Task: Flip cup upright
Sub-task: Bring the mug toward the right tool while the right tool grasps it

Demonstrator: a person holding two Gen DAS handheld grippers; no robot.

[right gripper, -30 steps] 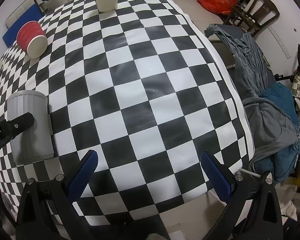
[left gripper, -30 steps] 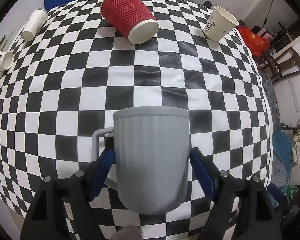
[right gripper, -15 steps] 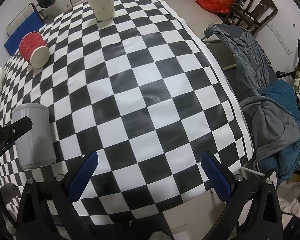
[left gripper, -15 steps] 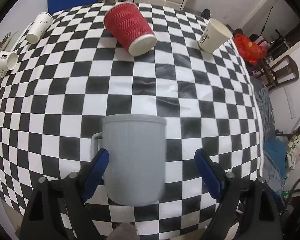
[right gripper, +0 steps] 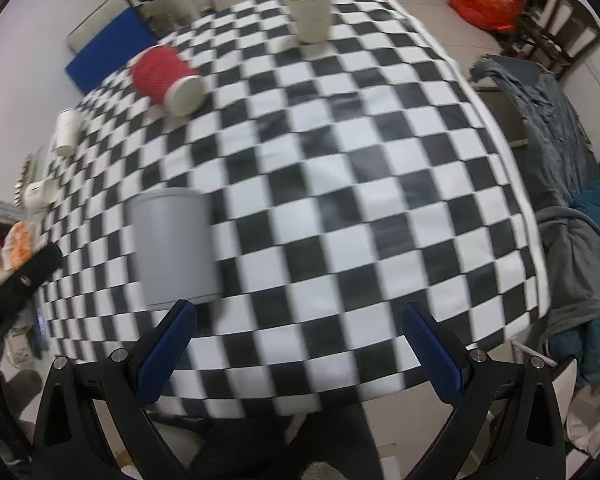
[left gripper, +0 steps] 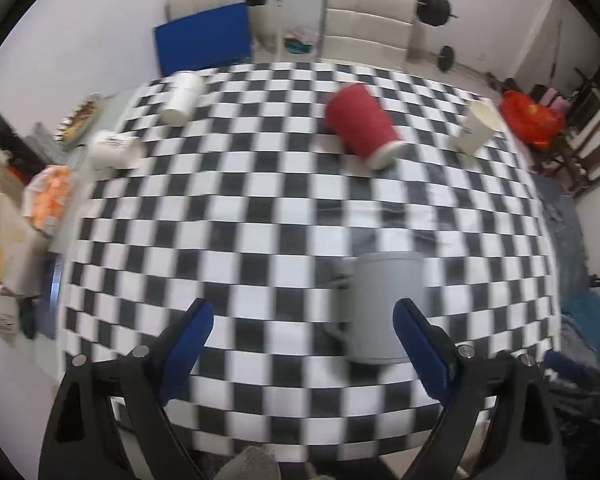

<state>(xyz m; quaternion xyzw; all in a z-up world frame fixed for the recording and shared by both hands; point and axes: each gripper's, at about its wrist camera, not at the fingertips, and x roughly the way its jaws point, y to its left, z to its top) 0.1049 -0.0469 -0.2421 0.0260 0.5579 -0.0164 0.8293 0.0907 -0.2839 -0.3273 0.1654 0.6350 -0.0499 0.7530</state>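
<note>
A grey ribbed mug [left gripper: 382, 306] stands upright on the checkered table [left gripper: 236, 208], its handle to the left. My left gripper [left gripper: 304, 336] is open and empty, pulled back above the table's near edge; the mug stands beyond its right finger. The mug also shows in the right wrist view [right gripper: 174, 246], at the left. My right gripper [right gripper: 298, 338] is open and empty over the near table edge. Both views are blurred by motion.
A red paper cup [left gripper: 362, 124] lies on its side at the far middle. A cream paper cup [left gripper: 478, 128] stands at the far right. Two white cups [left gripper: 180, 98] [left gripper: 112, 150] lie at the far left. Food packets [left gripper: 46, 196] lie left of the table, clothes-draped chairs [right gripper: 572, 200] to the right.
My left gripper has let go of the grey mug and drawn back and to the left. The mug stays standing on the table. My right gripper has also pulled back.
</note>
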